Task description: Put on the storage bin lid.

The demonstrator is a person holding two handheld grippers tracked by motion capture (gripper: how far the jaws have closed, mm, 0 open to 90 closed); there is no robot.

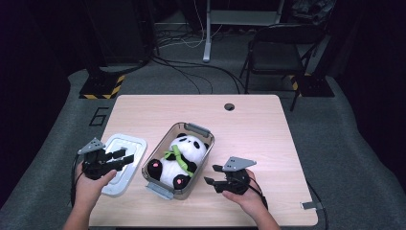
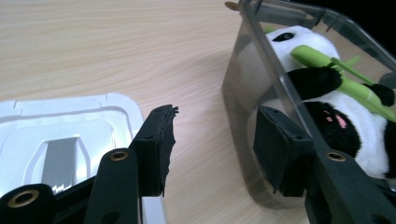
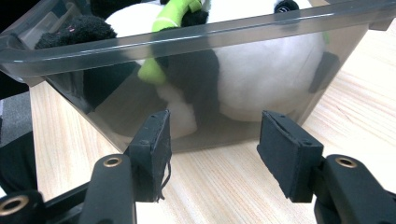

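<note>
1. Table [image 1: 249, 124]: light wood, with a small round hole near its far edge.
2. Box [image 1: 165, 189]: clear grey plastic with clip handles at both ends, set at a slant near the middle of the table, open on top.
3. Panda toy [image 1: 184, 153]: lies on its back inside the box, head toward the far end, holding a green bamboo stalk [image 1: 178, 157] across its chest. Pink pads show on both feet.
4. Lid [image 1: 125, 148]: white, flat on the table just left of the box, apart from it.
5. Left gripper [image 1: 123, 158]: held low over the lid's near right part, pointing toward the box. Jaws stand partly apart with nothing between them; in the left gripper view the gap between them shows bare table, the lid edge on one side and the box wall on the other.
6. Right gripper [image 1: 213, 175]: on the table's right side, near the box, aimed at its long wall. Jaws partly apart and empty; in the right gripper view the pads [image 3: 289, 154] sit short of the wall, not touching it.
</note>
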